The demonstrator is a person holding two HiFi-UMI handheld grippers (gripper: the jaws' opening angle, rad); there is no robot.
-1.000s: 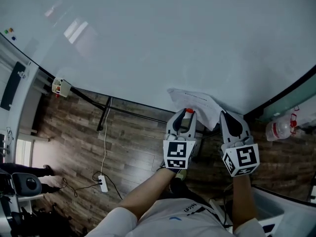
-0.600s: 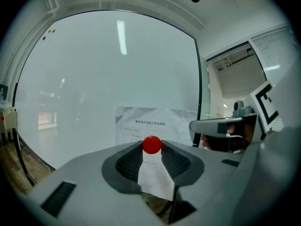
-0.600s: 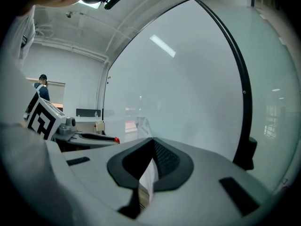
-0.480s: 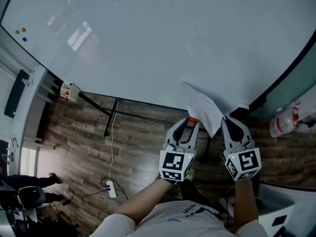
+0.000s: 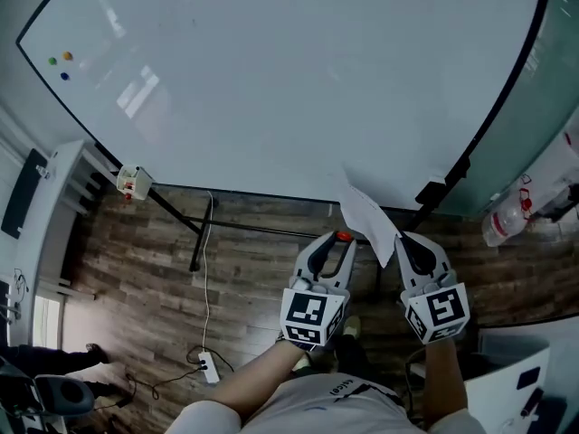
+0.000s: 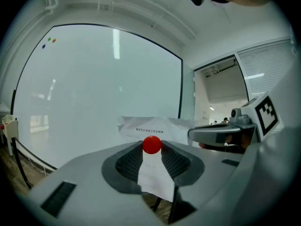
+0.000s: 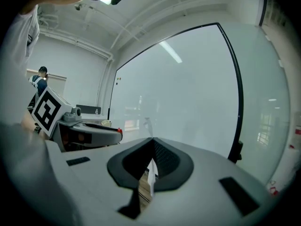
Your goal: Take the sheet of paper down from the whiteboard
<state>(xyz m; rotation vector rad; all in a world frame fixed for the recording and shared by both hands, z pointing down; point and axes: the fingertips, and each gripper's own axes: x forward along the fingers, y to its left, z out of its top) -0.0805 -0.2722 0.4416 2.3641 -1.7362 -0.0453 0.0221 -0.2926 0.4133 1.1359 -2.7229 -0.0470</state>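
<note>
Both grippers are holding on, and the sheet of paper (image 5: pixel 369 217) is hanging between them in front of the whiteboard (image 5: pixel 289 80)'s lower edge. The left gripper (image 5: pixel 338 242) is pinching a round red magnet (image 6: pixel 152 144) right at the tips of its jaws; a strip of the sheet is lying in the gap behind the magnet, and the rest is spreading out crumpled beyond the tips. The right gripper (image 5: pixel 401 239) is pressing its jaws together on the sheet's edge, which is showing as a thin white sliver in the slot just behind its closed tips.

Judging from this, most of the task is looking done. The magnet is sitting in the jaws and not on the board, and the sheet is curling and sagging freely, so it is probably no longer pinned. Whether its far corner is touching the board is not showing clearly. What is remaining is likely only carrying the sheet clear and setting it, and the magnet, somewhere.
</note>
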